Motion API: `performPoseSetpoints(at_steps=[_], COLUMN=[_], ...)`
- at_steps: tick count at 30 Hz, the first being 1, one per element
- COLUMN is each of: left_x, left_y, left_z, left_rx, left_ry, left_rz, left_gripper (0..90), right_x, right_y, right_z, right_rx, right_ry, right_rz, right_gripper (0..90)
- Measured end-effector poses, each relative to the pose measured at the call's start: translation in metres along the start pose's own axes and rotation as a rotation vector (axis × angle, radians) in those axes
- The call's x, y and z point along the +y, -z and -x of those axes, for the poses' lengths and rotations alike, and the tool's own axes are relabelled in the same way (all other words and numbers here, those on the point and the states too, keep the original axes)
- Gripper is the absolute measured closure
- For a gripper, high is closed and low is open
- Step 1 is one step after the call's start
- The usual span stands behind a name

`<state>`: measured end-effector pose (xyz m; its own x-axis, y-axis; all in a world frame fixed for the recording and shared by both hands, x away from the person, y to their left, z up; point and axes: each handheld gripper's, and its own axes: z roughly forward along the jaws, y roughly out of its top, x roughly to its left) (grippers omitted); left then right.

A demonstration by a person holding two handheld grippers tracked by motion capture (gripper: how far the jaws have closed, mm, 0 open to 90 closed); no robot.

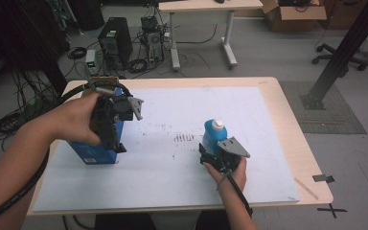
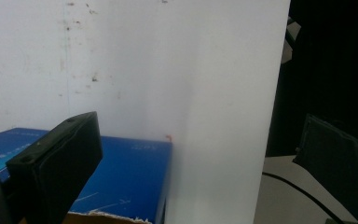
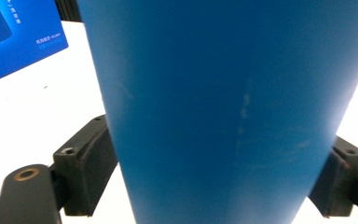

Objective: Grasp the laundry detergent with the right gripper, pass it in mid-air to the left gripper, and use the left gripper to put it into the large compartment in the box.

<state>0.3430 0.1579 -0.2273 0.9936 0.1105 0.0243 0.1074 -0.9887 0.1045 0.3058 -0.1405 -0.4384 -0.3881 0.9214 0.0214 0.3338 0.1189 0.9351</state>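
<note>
We've got the right tongs (image 3: 219, 177) around the upright blue bottle (image 1: 214, 135), mid-bench, jaws apparently touching both sides. Left tongs (image 1: 116, 125) sit w/ jaws apart at the blue box (image 1: 96, 152).

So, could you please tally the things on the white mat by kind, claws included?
Blue bottle with white cap: 1
Blue box: 1
Hand-held claws: 2, the left claw at the box, the right claw around the bottle
Total: 4
</note>
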Motion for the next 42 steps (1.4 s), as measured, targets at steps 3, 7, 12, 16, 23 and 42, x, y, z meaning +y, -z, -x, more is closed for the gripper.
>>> performPoseSetpoints(at_steps=[3,7,12,16,23,42], left_x=[0.0009,0.0026,0.0029,0.0017,0.0015,0.0093], left_y=[0.0002,0.0003,0.0011,0.0027,0.0022,0.0038], left_z=[-0.0004,-0.0003,-0.0007,-0.0010,-0.0012,0.0000], left_rx=[0.001,0.001,0.001,0.007,0.006,0.008], left_ry=[-0.003,-0.005,-0.004,0.001,-0.001,-0.009], left_rz=[-0.005,-0.004,-0.004,0.001,-0.007,-0.001], left_gripper=[0.4,0.4,0.3,0.4,0.4,0.3], right_x=[-0.0012,-0.0020,-0.0025,-0.0019,-0.0016,-0.0027], right_y=[-0.0004,-0.0014,-0.0018,-0.0019,-0.0021,-0.0008], right_z=[0.0001,-0.0010,-0.0016,-0.0007,-0.0012,0.0001], right_rx=[0.008,0.013,0.019,0.014,0.004,0.015], right_ry=[-0.001,0.003,0.011,0.013,0.024,0.044], right_rz=[-0.003,-0.003,-0.003,-0.003,-0.001,0.016], right_gripper=[22.4,24.7,26.8,29.9,39.6,46.5])
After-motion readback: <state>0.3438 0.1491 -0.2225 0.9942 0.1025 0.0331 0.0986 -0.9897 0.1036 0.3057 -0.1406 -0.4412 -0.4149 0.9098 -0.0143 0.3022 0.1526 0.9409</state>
